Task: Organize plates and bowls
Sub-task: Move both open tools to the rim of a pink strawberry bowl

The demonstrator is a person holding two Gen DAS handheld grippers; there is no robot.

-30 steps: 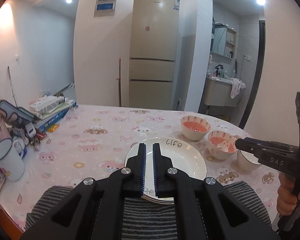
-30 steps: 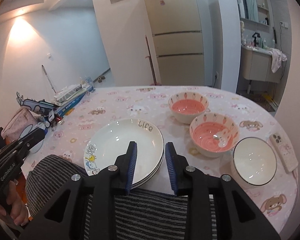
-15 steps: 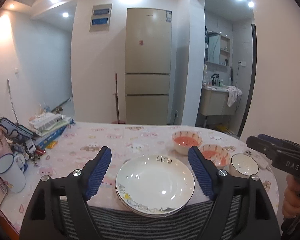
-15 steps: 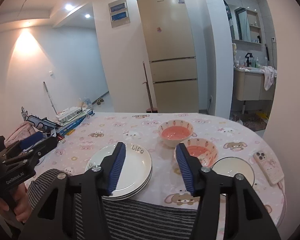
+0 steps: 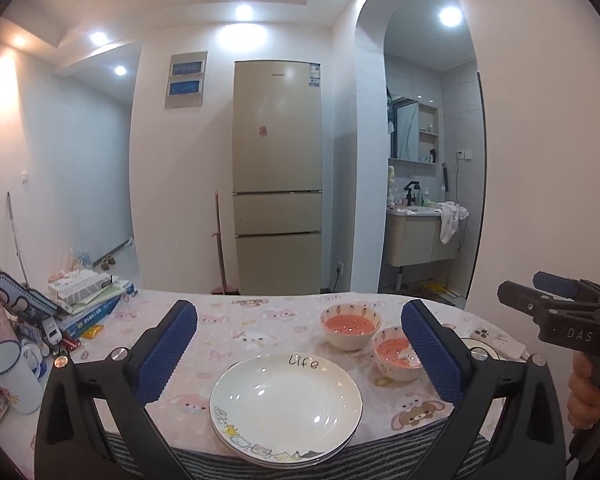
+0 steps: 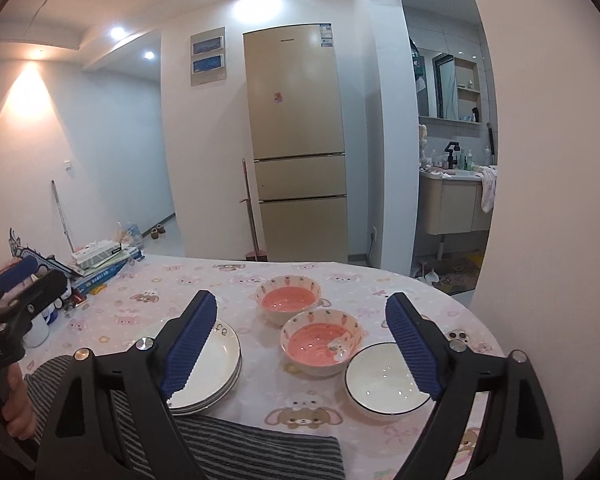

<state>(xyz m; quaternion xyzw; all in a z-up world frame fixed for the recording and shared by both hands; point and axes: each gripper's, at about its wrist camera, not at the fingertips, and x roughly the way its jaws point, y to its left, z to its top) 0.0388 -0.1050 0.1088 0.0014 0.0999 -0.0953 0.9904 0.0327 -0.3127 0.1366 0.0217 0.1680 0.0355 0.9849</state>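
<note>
While both my claws hang above the near edge of the table (image 5: 260,320), each is spreading its jaws with nothing between the pads. Through my left gripper (image 5: 300,352) I look straight down on the stack of white plates (image 5: 286,404), the top one lettered "Life", its near rim lying on a striped grey cloth (image 5: 340,468). From there the two pink carrot bowls (image 5: 350,326) sit beyond the plates to the right, one just behind the other, but my own right-hand finger hides most of the white bowl. My right gripper (image 6: 300,348) shows that white bowl with the dark rim (image 6: 384,380) whole, just beside the nearer pink bowl (image 6: 320,340), and a phone (image 6: 470,340) lying past it. That view loses half the plate stack behind its left pad. Only the left camera catches the white enamel mug (image 5: 10,376) at the table's left side. Each view catches the other claw at its edge, with the hand (image 6: 16,404) gripping it.
</note>
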